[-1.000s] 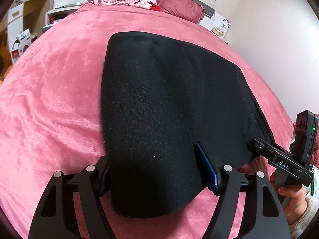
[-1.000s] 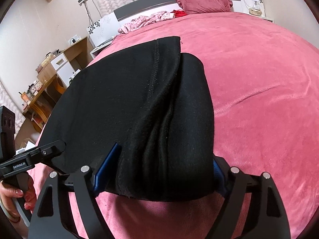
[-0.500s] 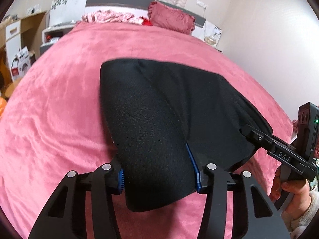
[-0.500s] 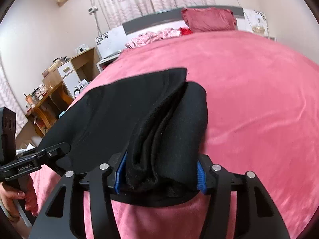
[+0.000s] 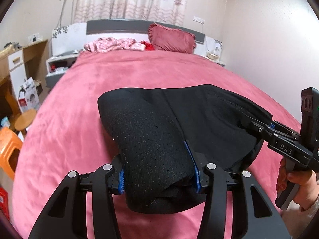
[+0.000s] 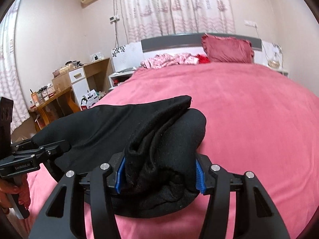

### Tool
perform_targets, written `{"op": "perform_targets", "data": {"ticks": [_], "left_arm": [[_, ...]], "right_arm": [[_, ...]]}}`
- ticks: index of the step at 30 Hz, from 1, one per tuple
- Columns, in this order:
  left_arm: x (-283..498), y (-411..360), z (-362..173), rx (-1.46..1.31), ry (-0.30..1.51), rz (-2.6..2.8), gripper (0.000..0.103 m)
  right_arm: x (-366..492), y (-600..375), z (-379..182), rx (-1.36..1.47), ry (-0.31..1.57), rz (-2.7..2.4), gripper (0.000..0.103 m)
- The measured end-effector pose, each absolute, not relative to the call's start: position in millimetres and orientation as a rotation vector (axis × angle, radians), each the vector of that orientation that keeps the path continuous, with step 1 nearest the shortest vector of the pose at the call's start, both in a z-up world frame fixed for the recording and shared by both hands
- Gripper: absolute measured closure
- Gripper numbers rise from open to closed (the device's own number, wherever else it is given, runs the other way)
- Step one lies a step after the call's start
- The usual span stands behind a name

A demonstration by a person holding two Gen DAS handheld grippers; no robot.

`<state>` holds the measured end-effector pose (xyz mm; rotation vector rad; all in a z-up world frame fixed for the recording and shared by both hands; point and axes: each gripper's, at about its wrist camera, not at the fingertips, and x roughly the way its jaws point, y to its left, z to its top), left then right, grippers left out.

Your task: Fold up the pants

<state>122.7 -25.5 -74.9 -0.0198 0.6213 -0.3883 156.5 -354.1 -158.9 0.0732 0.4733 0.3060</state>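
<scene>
**Both grippers pinching black pants, lifting them off bed**

Left gripper [image 5: 158, 176] is pinching a thick bunched edge of the black pants [image 5: 159, 139] between its blue pads [image 5: 193, 165]; jaws are pressed in on the fabric, narrower than a second ago, when they were standing wide around flat cloth. Left wrist view: pants are hanging across between the two grippers over the pink bedspread [image 5: 79, 109], sagging in the middle, far fold rising off the bed. Right gripper [image 5: 257, 128] is showing at the right edge, clamping the other end of the pants, held by the person's hand [image 5: 297, 187]. Camera is tilting up since the earlier frame, so curtains [image 5: 129, 0], headboard [image 5: 119, 24] and red pillow [image 5: 171, 38] are now coming into sight.

Right wrist view: right gripper [image 6: 159, 172] is squeezing a wad of folded pants [image 6: 163, 135] layers, pads closer together than one second ago. Fabric is bunching and lifting instead of lying spread. Left gripper [image 6: 53, 147] is biting the opposite end at the left edge. Desk [image 6: 79, 75] and pink clothes [image 6: 171, 59] by the pillow [image 6: 227, 48] are sitting in the background.
</scene>
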Motion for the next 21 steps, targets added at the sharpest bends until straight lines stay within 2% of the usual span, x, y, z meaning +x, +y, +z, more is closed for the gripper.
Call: {"op": "perform_targets", "data": {"ticks": [5, 9, 10, 12, 15, 18, 21], "left_arm": [[156.8, -29.3, -72.7, 0.058, 0.563, -0.345, 0.055], [184.1, -41.6, -111.6, 0.132, 0.671, -0.333, 0.054], [188.3, -44.3, -127.9, 0.145, 0.726, -0.319, 0.051], [181.2, -41.6, -143.3, 0.130, 0.726, -0.298, 0.038], [169.1, -31.0, -152.9, 0.064, 0.722, -0.284, 0.025], [165.3, -20.9, -157.4, -0.012, 0.752, -0.271, 0.017], [162.5, -14.6, -160.6, -0.070, 0.779, -0.272, 0.013]], "right_arm": [[195.5, -345.1, -167.1, 0.058, 0.452, 0.284, 0.050], [223.3, -347.3, -213.2, 0.107, 0.611, 0.208, 0.044], [224.8, -349.4, -226.3, 0.122, 0.646, 0.185, 0.039], [216.3, -361.7, -242.0, 0.187, 0.628, 0.163, 0.024], [209.2, -378.3, -247.0, 0.274, 0.632, 0.150, 0.013], [202.4, -379.0, -244.6, 0.251, 0.624, 0.125, 0.011], [199.6, -383.2, -241.2, 0.235, 0.623, 0.087, 0.008]]}}
